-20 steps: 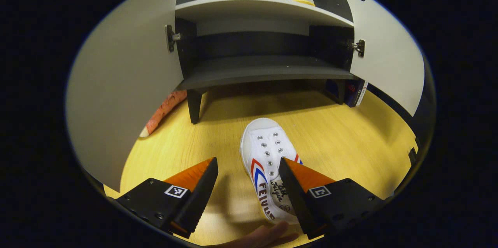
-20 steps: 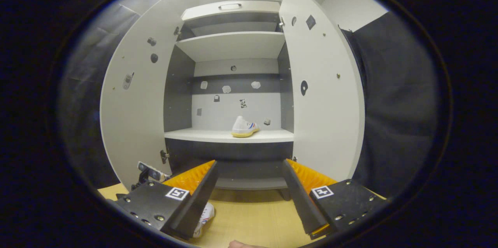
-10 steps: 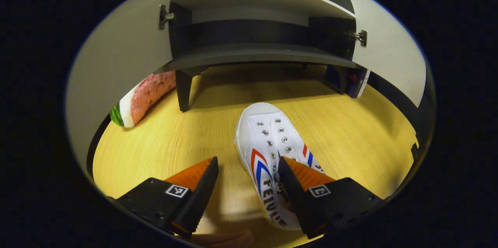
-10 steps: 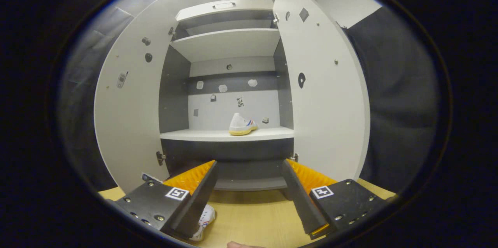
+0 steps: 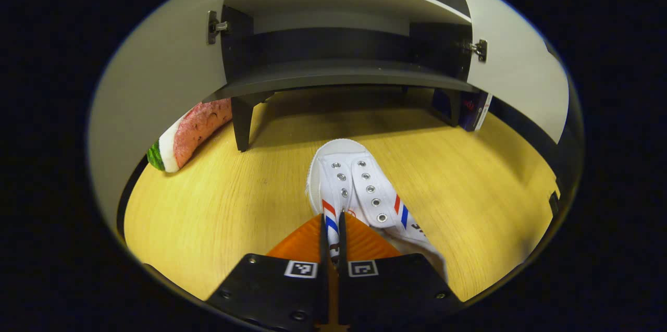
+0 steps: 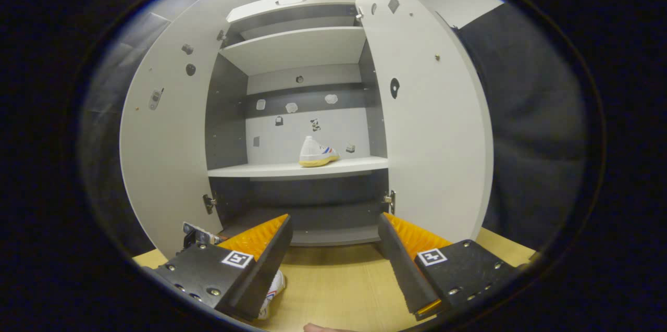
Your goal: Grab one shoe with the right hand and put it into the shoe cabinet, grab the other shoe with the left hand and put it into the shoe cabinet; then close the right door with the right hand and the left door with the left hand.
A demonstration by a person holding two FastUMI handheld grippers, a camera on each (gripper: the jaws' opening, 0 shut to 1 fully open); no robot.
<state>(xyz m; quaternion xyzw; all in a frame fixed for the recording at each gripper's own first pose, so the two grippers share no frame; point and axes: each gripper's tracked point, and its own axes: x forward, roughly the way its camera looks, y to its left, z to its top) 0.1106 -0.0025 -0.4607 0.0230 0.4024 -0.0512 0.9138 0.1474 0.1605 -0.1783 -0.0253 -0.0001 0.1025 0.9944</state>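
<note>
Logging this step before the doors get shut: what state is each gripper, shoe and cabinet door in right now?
Left gripper: shut on the side wall of the shoe on the floor.
Right gripper: open, holding nothing.
Shoe on the shelf: resting upright in the shoe cabinet.
Left door: open.
Right door: open.

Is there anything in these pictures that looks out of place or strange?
Yes. A watermelon-slice plush lies on the wooden floor beside the shoe cabinet, partly behind its left door. It has nothing to do with shoes. Otherwise nothing is spilled or damaged.
</note>
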